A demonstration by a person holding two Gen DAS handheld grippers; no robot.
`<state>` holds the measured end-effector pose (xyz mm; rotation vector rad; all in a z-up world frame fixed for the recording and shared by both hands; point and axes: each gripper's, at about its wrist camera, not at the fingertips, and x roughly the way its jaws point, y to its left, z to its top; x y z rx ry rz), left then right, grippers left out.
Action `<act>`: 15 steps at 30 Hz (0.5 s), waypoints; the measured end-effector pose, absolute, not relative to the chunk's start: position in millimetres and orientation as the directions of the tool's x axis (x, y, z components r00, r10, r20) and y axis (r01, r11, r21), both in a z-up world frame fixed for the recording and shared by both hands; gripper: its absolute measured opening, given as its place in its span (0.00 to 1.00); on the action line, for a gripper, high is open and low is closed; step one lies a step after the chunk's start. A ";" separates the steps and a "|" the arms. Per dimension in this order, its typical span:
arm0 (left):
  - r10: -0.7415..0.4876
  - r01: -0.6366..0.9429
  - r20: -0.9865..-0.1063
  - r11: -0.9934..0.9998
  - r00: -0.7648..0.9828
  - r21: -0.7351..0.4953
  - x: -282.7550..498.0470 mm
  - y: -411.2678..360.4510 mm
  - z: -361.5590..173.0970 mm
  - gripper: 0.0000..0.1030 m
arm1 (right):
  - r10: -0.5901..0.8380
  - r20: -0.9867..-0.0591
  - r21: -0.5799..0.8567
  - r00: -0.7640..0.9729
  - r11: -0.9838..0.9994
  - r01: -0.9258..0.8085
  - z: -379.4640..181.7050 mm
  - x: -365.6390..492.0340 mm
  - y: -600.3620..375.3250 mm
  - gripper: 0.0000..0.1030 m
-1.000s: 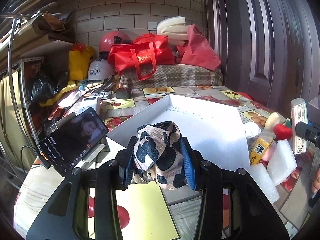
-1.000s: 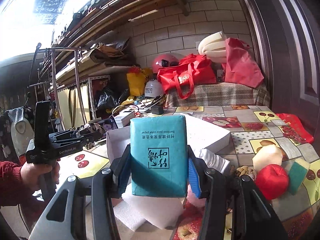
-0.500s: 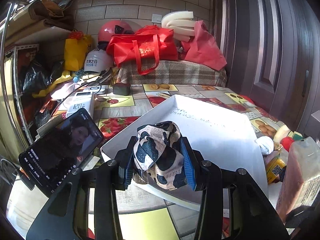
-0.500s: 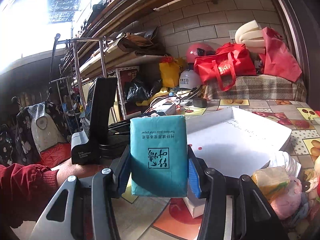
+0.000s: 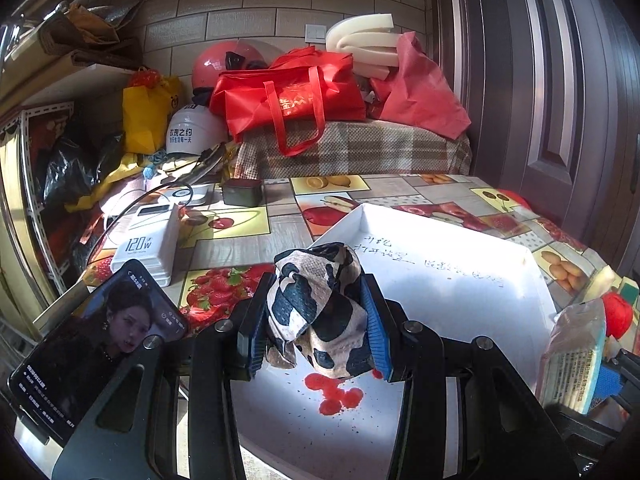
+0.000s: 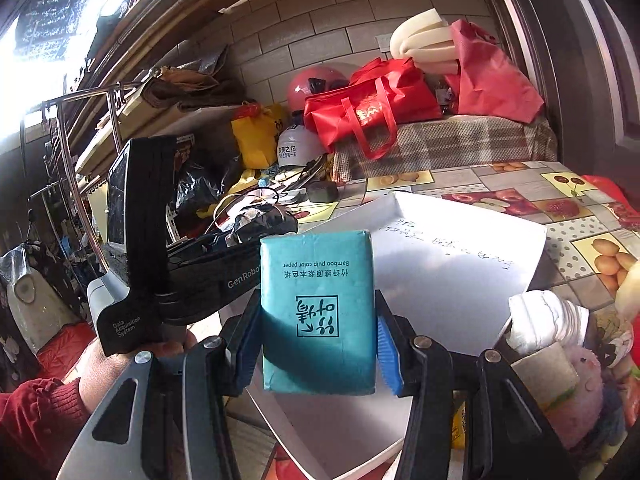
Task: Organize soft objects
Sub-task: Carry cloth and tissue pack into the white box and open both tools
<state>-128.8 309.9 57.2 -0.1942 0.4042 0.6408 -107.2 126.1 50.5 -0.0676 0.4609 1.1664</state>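
The blue tissue pack (image 6: 318, 312) is showing the words "Bamboo pulp color paper" upside down, with some Chinese signs I cannot read. The white charger box (image 5: 146, 246) is showing "120W". The black tool (image 6: 180, 276) held by the other hand is showing "GenRobo" on its side and "Data Acquisition System" on its handle. The white tray (image 5: 460, 280) is carrying handwriting that is too scribbly to read

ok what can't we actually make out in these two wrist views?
- Cow-print cloth, left wrist view: what kind of item it is; bunched between the left gripper pads.
- White tray handwriting: too small in both views.
- Tray floor, right wrist view: partly hidden behind the teal tissue pack in the right gripper.
- Soft pile: cut off by the right edge.
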 end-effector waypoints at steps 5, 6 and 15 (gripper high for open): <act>0.564 -0.637 -0.433 0.770 0.704 -0.032 -126.2 310.0 57.5 0.58 | 0.856 -0.377 0.168 0.353 0.439 -0.883 52.1 -108.2 124.7 0.90; 0.572 -0.643 -0.434 0.765 0.696 -0.024 -125.6 309.3 57.5 0.81 | 0.856 -0.368 0.162 0.364 0.444 -0.881 53.0 -109.8 123.4 1.00; 0.593 -0.657 -0.415 0.754 0.690 -0.014 -128.2 307.6 58.9 1.00 | 0.864 -0.343 0.180 0.368 0.445 -0.877 58.9 -108.0 116.4 1.00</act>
